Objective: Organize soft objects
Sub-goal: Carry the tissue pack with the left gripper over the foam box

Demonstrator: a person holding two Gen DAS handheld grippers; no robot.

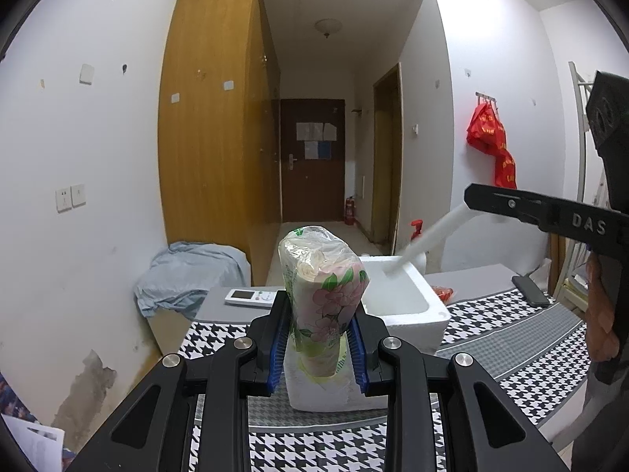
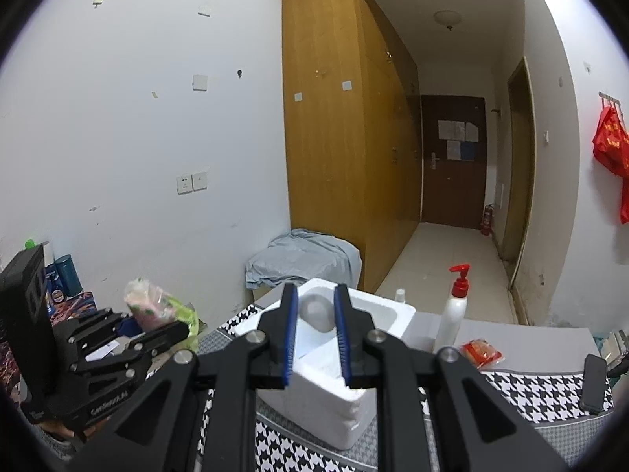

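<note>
Count: one tissue pack (image 1: 324,295), upright, long axis vertical, clamped by left gripper (image 1: 319,344); one foam box (image 2: 334,373); right gripper (image 2: 315,338) parted, empty.

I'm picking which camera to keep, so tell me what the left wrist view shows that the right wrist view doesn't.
Only the left wrist view shows the white remote control and the floral print on the tissue pack clamped in the left tongs. Only the right wrist view shows the whole pump bottle, the blue cans and a grey rounded object inside the foam box. Both show that box, the tissue pack, the houndstooth cloth and the dark phone.
</note>
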